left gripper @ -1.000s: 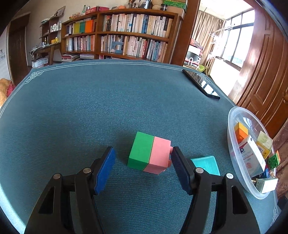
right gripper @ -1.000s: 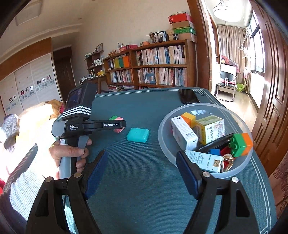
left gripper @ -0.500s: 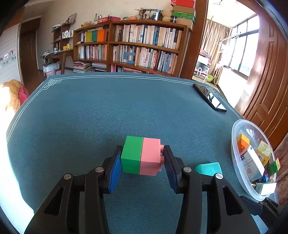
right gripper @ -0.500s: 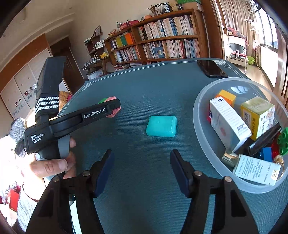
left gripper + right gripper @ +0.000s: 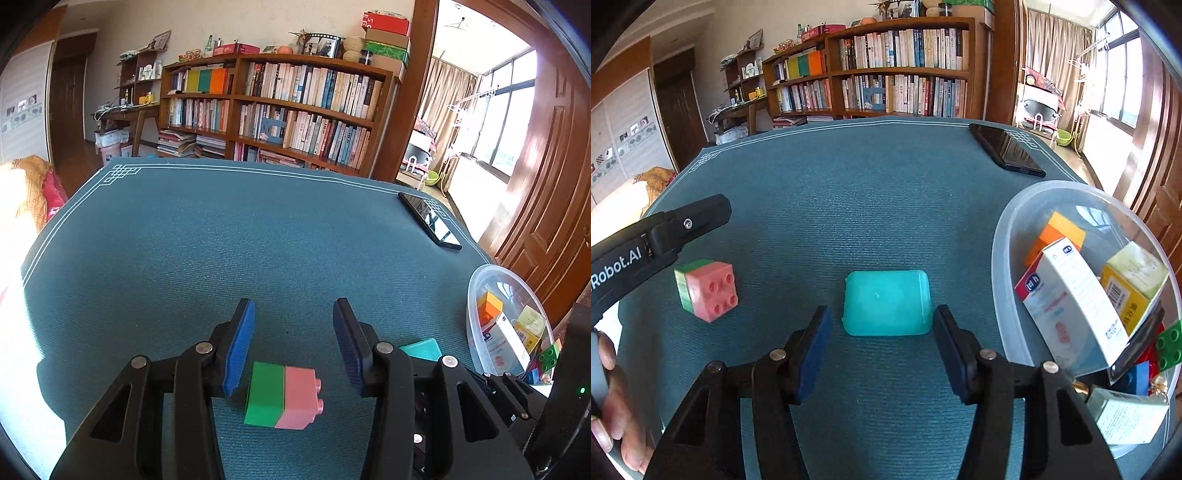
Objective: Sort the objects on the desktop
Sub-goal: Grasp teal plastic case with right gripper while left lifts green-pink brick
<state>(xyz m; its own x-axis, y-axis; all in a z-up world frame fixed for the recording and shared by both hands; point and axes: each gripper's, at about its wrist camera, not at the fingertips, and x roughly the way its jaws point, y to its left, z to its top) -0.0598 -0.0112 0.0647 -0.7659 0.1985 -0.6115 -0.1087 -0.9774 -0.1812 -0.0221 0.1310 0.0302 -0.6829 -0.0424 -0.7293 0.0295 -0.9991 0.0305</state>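
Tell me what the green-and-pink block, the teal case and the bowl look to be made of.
Green-and-pink block: hard moulded plastic, matte; round studs on the pink face.
Teal case: likely soft plastic or silicone, satin sheen; rounded corners, slightly translucent look.
Bowl: frosted translucent plastic; the boxes inside show through its wall.

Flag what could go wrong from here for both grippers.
1. The green-and-pink block lies on the mat below the left gripper, outside its pads; a lift now would likely leave it behind.
2. The teal case is flat and nearly as wide as the right gripper's open jaws, which might shove it toward the crowded bowl.
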